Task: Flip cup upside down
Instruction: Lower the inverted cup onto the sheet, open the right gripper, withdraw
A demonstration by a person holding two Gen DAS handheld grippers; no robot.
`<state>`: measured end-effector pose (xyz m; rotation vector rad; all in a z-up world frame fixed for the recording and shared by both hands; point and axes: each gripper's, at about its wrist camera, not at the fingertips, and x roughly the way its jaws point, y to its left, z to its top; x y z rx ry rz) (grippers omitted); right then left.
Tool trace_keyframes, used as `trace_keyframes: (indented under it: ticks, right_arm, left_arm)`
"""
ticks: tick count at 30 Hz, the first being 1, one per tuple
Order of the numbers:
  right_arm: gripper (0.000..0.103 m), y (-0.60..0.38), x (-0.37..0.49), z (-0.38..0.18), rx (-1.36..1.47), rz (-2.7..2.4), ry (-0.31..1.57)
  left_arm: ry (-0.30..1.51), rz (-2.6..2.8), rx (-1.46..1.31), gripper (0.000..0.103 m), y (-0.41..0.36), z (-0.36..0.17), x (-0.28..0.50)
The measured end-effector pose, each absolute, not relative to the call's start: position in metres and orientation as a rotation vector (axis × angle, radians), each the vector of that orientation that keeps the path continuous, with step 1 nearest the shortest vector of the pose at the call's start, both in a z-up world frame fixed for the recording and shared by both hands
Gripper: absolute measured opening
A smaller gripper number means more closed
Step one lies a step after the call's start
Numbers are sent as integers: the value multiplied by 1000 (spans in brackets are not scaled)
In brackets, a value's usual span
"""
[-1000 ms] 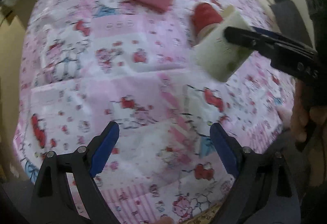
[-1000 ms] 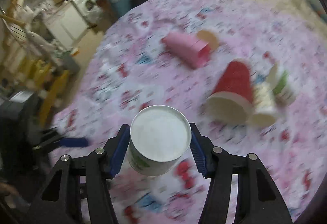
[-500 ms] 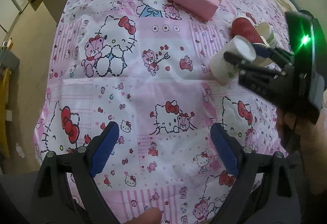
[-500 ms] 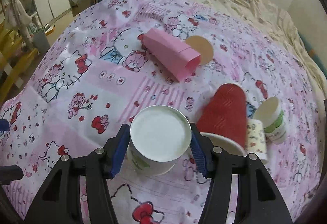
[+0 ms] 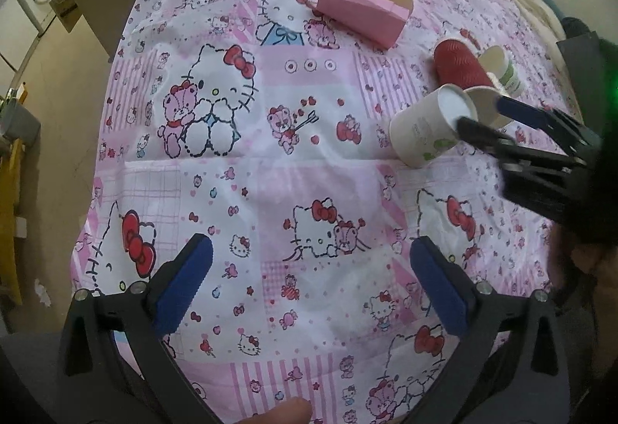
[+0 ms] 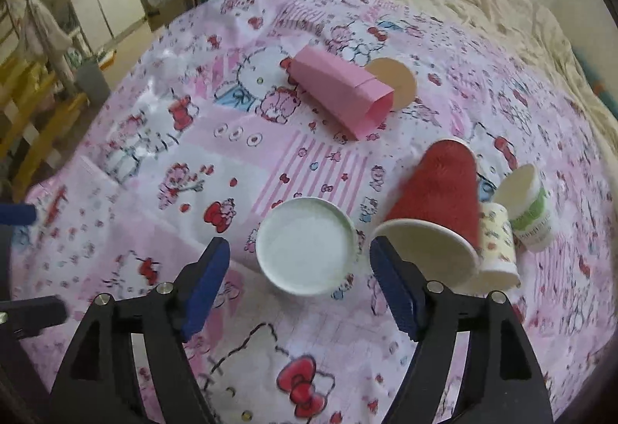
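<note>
A white paper cup with green print [image 6: 307,245] stands upside down on the pink Hello Kitty cloth [image 6: 154,153], its flat white base facing up. My right gripper [image 6: 299,277] is open, its blue pads on either side of the cup and clear of it. In the left wrist view the same cup [image 5: 428,128] sits at the right with the right gripper [image 5: 484,113] just behind it. My left gripper [image 5: 309,277] is open and empty over the near part of the cloth.
A red cup [image 6: 436,203] lies on its side right of the white cup, with a small patterned cup [image 6: 498,246] and a green-labelled cup [image 6: 527,207] beside it. A pink folded box [image 6: 340,91] and a tan disc [image 6: 394,82] lie farther back.
My right gripper carried the cup down onto the cloth, then opened and let go of it. The left gripper drew back and its view shifted.
</note>
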<state>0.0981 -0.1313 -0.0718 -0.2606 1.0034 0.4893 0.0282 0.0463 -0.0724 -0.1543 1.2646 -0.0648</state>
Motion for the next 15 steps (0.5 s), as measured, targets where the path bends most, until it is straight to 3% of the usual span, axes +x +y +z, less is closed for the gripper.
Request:
trace_keyframes:
  ticks: [3, 7, 15]
  right_arm:
    - [82, -157, 86, -47, -177, 444, 973]
    - [96, -190, 64, -19, -45, 381, 918]
    - [96, -215, 12, -2, 27, 252, 817]
  left_arm:
    - [1223, -74, -170, 101, 44, -65, 27]
    - [1106, -63, -171, 101, 40, -47, 22]
    - [808, -28, -73, 101, 25, -8, 5]
